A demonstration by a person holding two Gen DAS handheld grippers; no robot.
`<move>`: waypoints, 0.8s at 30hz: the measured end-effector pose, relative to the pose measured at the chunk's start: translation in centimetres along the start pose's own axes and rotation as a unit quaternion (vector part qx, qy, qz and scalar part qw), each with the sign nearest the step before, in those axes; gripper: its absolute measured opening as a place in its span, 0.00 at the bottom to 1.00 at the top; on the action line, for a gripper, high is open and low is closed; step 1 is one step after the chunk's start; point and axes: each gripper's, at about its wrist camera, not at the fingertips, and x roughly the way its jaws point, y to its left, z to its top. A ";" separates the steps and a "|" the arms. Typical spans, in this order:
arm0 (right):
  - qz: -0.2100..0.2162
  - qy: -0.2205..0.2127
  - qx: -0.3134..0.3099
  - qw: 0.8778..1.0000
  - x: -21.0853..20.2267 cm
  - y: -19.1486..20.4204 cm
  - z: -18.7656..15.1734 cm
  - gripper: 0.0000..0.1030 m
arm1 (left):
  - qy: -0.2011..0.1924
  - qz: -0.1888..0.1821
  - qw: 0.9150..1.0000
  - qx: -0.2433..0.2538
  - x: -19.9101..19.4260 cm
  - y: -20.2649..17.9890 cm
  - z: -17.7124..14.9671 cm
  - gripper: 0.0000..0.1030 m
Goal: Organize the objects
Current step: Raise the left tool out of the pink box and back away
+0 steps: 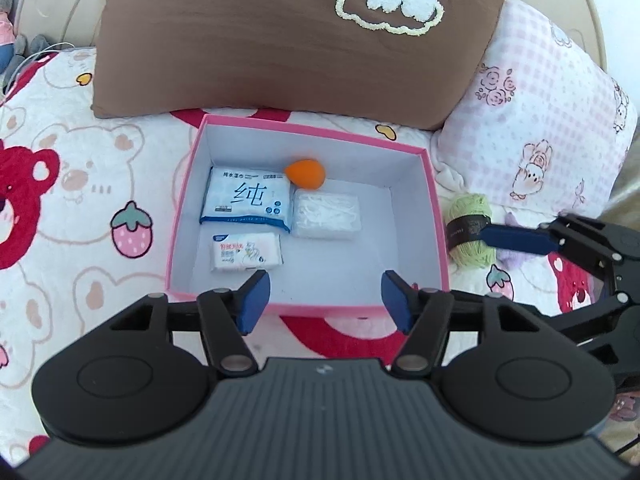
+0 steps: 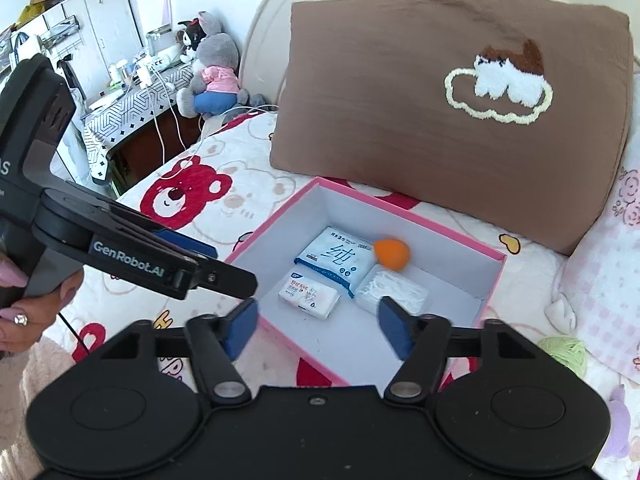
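1. Black ribbed housing of left gripper fills the bottom of the left wrist view; blue flat pads on black linkage arms w/ round silver pivots. Fingers stand apart, nothing between them.
2. Right gripper has the same build in its own view: matte black, blue pads, fingers wide apart, empty. In the left wrist view it juts in from the right, one blue pad just beside the yarn.
3. "GenRobot.AI" in white print on the left gripper's arm, seen from the right wrist cam; a hand w/ a ring holds its handle.
4. Pink box, rectangular card, white inside, sits open on the bed just in front of both grippers.
5. Inside the box:
   - wet-wipe pack, soft blue-white plastic, big blue char "纯", small print unreadable
   - small tissue pack, white w/ red chars, too small to read, in front of the wipes
   - clear pouch of white stringy contents, right of the wipes
   - orange sponge, teardrop-shaped, smooth, at the back by the wipes' corner
6. Green yarn ball, fuzzy, black paper band w/ unreadable print, lies on the bed outside the box, right side.
7. Bedsheet: white w/ red bear and strawberry prints.
8. Brown pillow, tufted white cloud-and-animal patch, leans behind the box; pink checked pillow to its right.
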 end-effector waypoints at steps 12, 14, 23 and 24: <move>-0.017 -0.001 -0.019 1.000 -3.5 1.2 -2.3 0.90 | -0.002 -0.018 1.000 0.021 -3.2 -1.5 -2.6 0.88; -0.020 -0.002 -0.023 1.000 -4.1 1.5 -2.6 0.91 | -0.006 -0.016 1.000 0.024 -3.6 -1.7 -2.9 0.93; -0.012 0.007 -0.034 0.999 -5.5 2.3 -4.0 0.91 | -0.004 -0.006 0.999 0.040 -4.7 -2.4 -4.6 0.95; -0.012 0.007 -0.034 0.999 -5.7 2.3 -4.1 0.91 | -0.004 -0.007 0.999 0.043 -4.8 -2.6 -4.8 0.95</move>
